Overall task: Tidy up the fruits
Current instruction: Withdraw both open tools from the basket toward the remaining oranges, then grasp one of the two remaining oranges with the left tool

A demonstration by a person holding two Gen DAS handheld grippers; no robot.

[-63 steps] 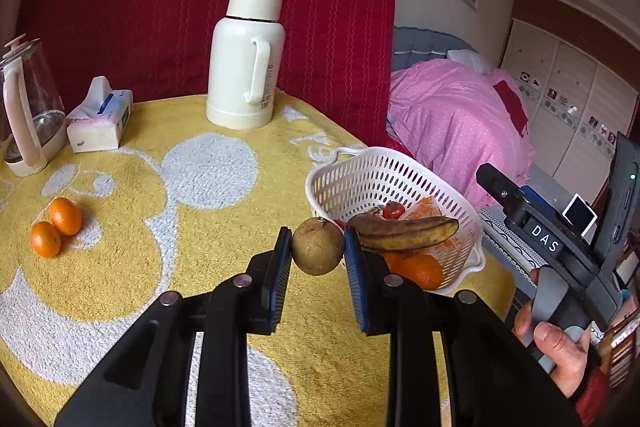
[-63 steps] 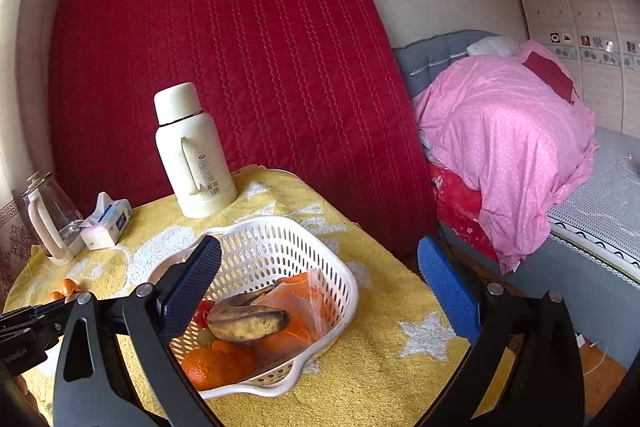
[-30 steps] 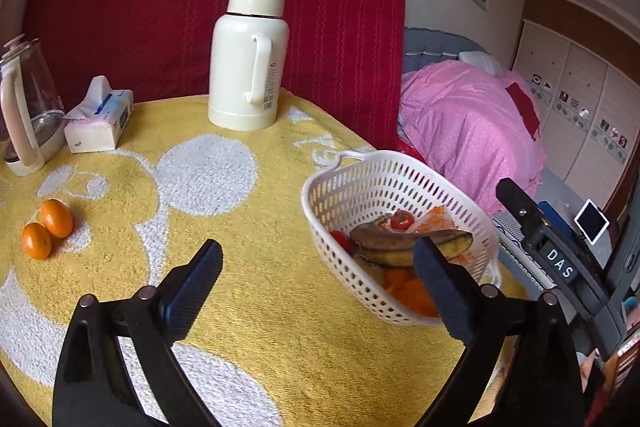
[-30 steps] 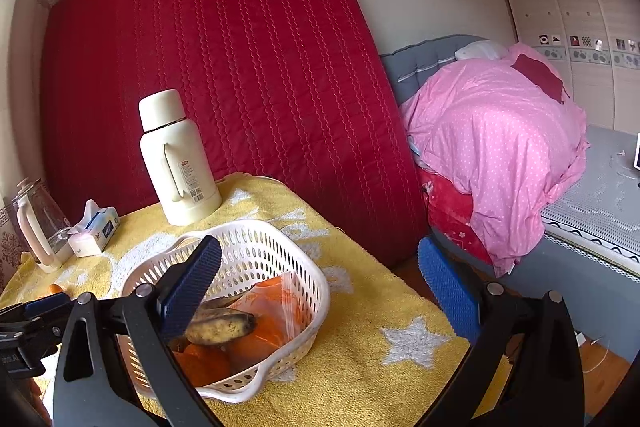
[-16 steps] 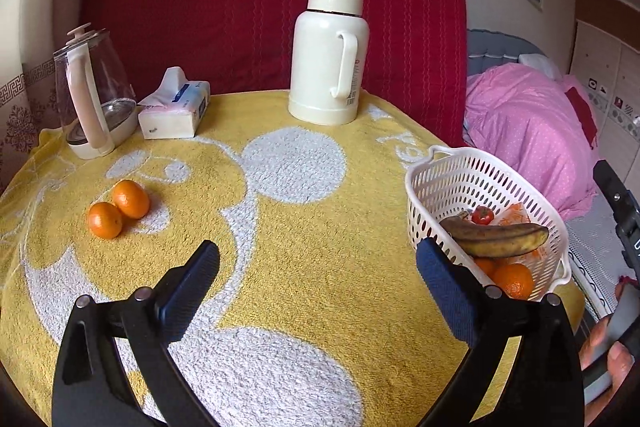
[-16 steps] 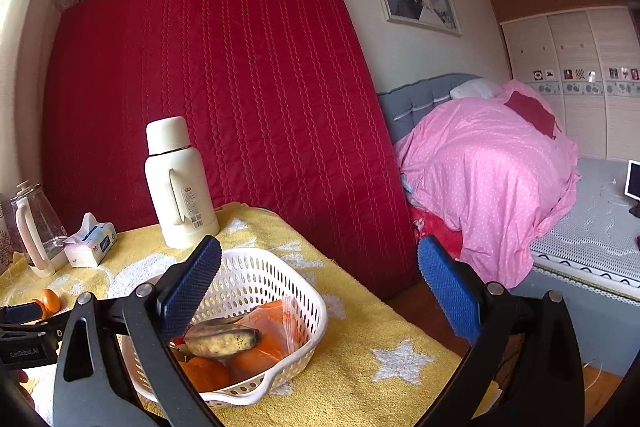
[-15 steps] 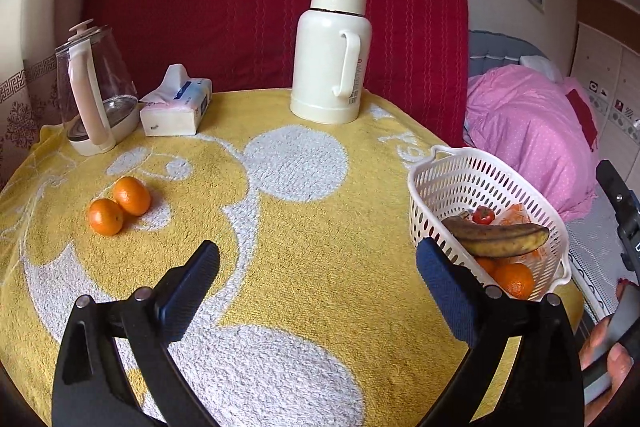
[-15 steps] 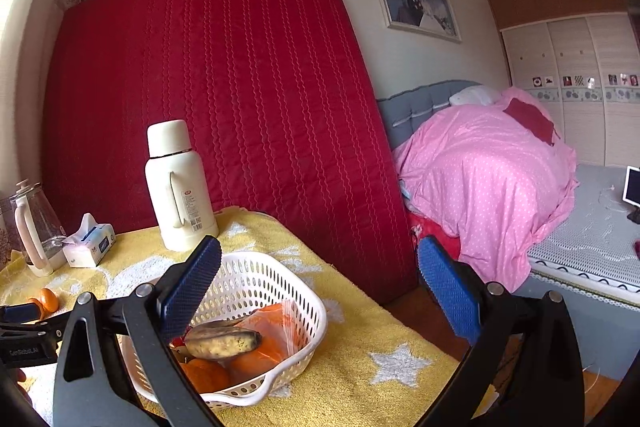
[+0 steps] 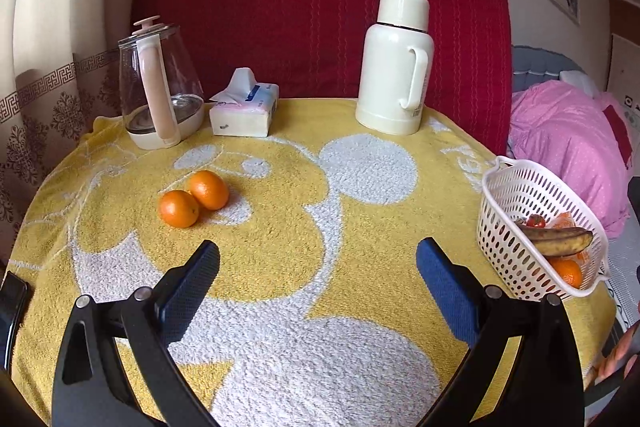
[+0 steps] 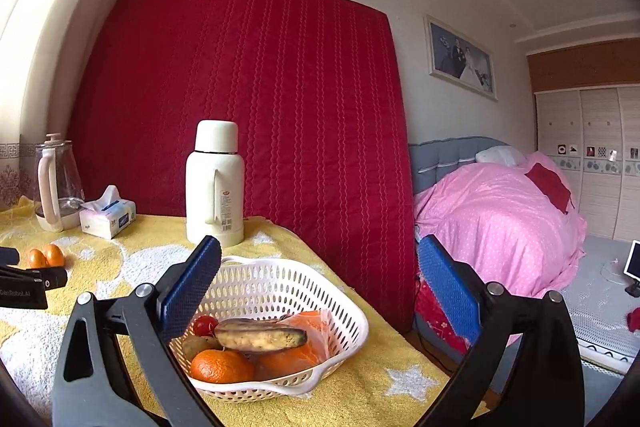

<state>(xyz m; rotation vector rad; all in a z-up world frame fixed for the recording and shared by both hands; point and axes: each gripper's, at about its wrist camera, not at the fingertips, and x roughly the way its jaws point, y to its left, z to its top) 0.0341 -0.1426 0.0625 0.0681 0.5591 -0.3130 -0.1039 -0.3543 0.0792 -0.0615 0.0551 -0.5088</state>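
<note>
Since two seconds ago the left gripper [image 9: 318,269] has let go of the brown round fruit it carried and swung away from the white basket [image 9: 516,187] toward the two oranges [image 9: 193,197], which lie touching each other on the yellow towel [image 9: 280,227]; its jaws now stand wide apart with nothing between them. The brown fruit [image 10: 196,345] now rests in the basket beside a banana [image 10: 260,335], a small tomato [image 10: 205,325] and more oranges. The right gripper [image 10: 320,285], jaws spread wide and empty, hangs above the basket's near side.
</note>
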